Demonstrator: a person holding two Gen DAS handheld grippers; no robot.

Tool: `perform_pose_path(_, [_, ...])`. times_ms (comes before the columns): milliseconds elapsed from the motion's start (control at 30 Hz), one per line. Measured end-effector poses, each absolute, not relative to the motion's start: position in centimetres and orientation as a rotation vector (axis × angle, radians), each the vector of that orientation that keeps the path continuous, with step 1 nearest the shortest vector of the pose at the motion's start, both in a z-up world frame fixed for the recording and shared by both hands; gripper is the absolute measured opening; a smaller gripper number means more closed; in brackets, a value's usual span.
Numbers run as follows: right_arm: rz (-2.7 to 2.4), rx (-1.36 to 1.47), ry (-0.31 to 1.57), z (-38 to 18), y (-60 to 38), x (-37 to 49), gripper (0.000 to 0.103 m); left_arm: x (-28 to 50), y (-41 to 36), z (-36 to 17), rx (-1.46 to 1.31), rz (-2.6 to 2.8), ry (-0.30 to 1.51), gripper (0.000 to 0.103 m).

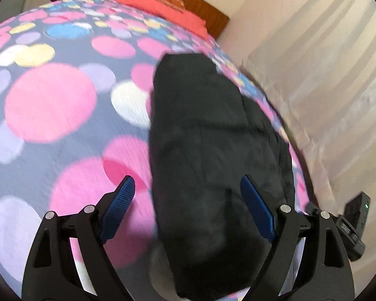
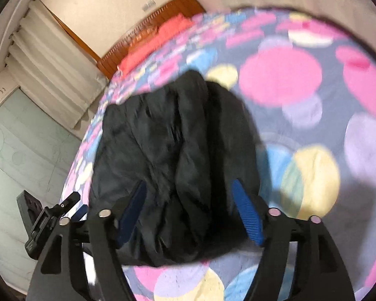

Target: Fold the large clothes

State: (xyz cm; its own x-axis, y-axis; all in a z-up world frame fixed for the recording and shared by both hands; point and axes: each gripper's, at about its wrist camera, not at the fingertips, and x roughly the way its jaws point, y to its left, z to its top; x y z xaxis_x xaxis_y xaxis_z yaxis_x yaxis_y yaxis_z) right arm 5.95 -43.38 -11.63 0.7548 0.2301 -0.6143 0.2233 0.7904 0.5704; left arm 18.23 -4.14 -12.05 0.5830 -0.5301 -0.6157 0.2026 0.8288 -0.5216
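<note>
A black garment (image 1: pixel 208 155) lies folded into a long narrow bundle on the bed, near its right edge. My left gripper (image 1: pixel 188 183) hovers over the bundle's near end with its blue pads spread wide, and nothing is pinched between them. In the right wrist view the same black garment (image 2: pixel 173 150) lies rumpled and lumpy below my right gripper (image 2: pixel 189 188). Its jaws stand apart, with the cloth lying loose beneath and between the blue fingers (image 2: pixel 245 213). Neither gripper grips the fabric.
The bed carries a grey cover with big pink, lilac, yellow and blue dots (image 1: pixel 50 100). A red pillow (image 1: pixel 163 7) lies by the wooden headboard (image 1: pixel 193 2). Pale curtains (image 1: pixel 325 75) hang beside the bed, and tiled floor (image 2: pixel 25 150) shows past its edge.
</note>
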Motion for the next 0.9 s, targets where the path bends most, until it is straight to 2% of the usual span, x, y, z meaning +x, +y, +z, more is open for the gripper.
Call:
perform_pose_path(133, [0.001, 0.693, 0.695, -10.3, -44.4, 9.2, 0.077, 21.2, -3.5, -12.6, -0.528, -0.455, 0.879, 0.087])
perform_pose_path(267, [0.035, 0.724, 0.733, -11.3, -45.1, 13.5, 0.077, 24.1, -4.7, -15.0, -0.582, -0.482, 0.947, 0.088])
perform_pose_path(400, [-0.006, 0.694, 0.795, -13.2, -45.4, 16.4, 0.077, 25.4, -5.5, -15.7, -0.59, -0.488, 0.94, 0.091])
perform_pose_path(467, [-0.018, 0.682, 0.812, -14.1, -45.5, 17.0, 0.078, 25.9, -6.0, -16.1, -0.6, -0.499, 0.955, 0.092])
perform_pose_path(567, [0.013, 0.706, 0.821, -15.6, -45.8, 17.4, 0.086, 26.8, -6.4, -16.9, -0.607, -0.525, 0.991, 0.093])
perform_pose_path(733, [0.051, 0.704, 0.807, -17.2, -45.8, 17.5, 0.09, 27.7, -7.1, -17.5, -0.617, -0.546, 1.027, 0.094])
perform_pose_path(900, [0.045, 0.627, 0.809, -16.6, -45.1, 17.6, 0.087, 28.0, -7.6, -17.4, -0.592, -0.545, 1.03, 0.095])
